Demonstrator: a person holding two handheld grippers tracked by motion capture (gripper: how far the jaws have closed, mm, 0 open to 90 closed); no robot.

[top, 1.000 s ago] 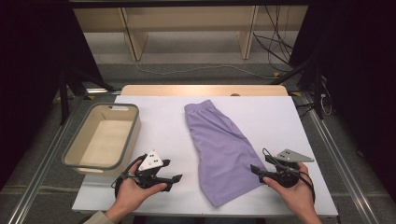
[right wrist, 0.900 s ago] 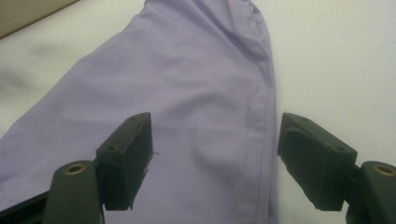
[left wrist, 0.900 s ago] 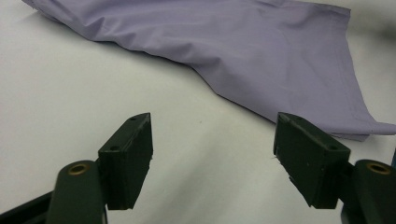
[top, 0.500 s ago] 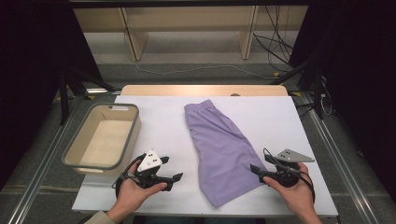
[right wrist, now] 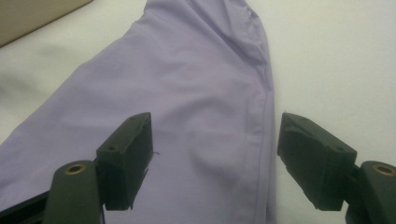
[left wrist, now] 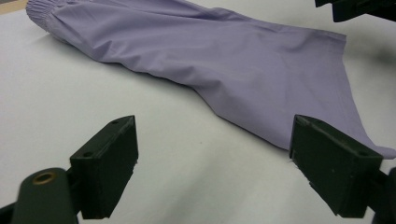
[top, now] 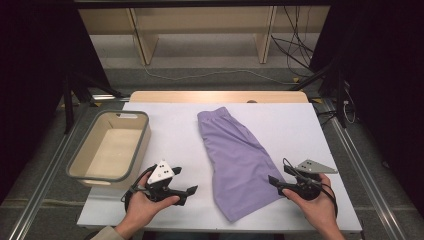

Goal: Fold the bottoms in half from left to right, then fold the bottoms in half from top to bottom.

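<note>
**Purple shorts lie flat between two grippers**

The purple shorts (top: 239, 161) lie mid-table (top: 175, 125), right of a bin (top: 110, 147). The left gripper (top: 187, 192), its jaws just opening, gapes over bare table; the right gripper (top: 274, 181) gapes at the shorts' edge, gripping nothing.

— Left gripper (top: 192, 190)? Held low in the left hand (top: 145, 207), pointing inward, jaws just been opening, standing wide, nothing between them.

— And the right gripper (top: 272, 181)? Gripped in the right hand (top: 315, 207), aimed inward toward the other, jaws spread wide, pads (right wrist: 126, 158) pressing on nothing.
</note>
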